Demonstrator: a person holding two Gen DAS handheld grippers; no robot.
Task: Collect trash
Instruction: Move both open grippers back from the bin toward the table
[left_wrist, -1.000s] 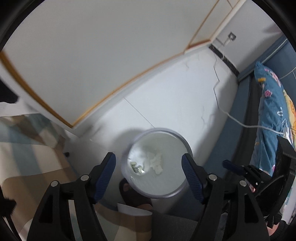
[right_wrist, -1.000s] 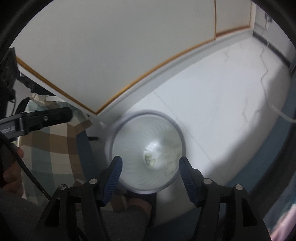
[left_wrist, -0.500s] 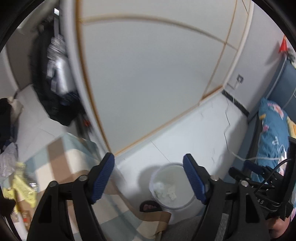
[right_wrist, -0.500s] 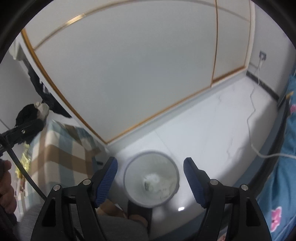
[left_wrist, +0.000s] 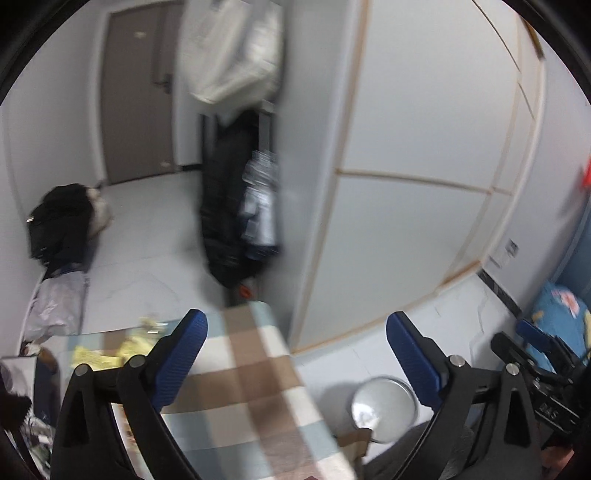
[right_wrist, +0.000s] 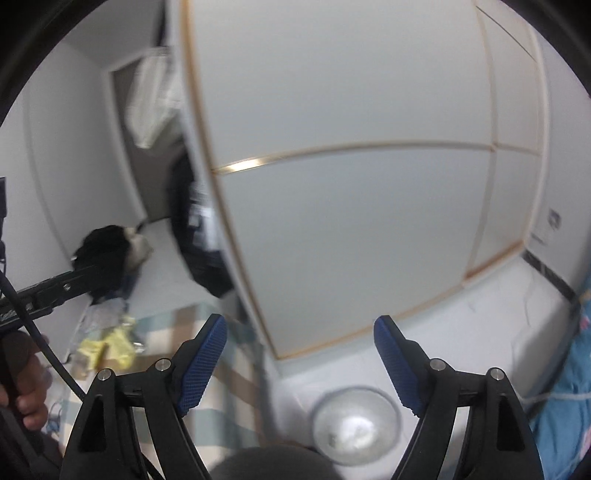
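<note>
A round grey trash bin (left_wrist: 384, 410) with white crumpled trash inside stands on the floor, low in the left wrist view; it also shows in the right wrist view (right_wrist: 356, 424). Yellow wrappers (left_wrist: 110, 352) lie on the checked tablecloth (left_wrist: 255, 391); they also show in the right wrist view (right_wrist: 110, 343). My left gripper (left_wrist: 297, 354) is open and empty, raised above the table. My right gripper (right_wrist: 301, 354) is open and empty, raised above the bin.
White wardrobe panels (right_wrist: 351, 221) with gold trim fill the right. Dark hanging clothes (left_wrist: 236, 206) and a black bag (left_wrist: 62, 225) stand at the far left, near a door. A blue patterned bed (left_wrist: 561, 314) lies at the right edge.
Both grippers have lifted away from the bin and swung left toward the table. The bin has dropped to the bottom of both views. Both grippers stay open.
</note>
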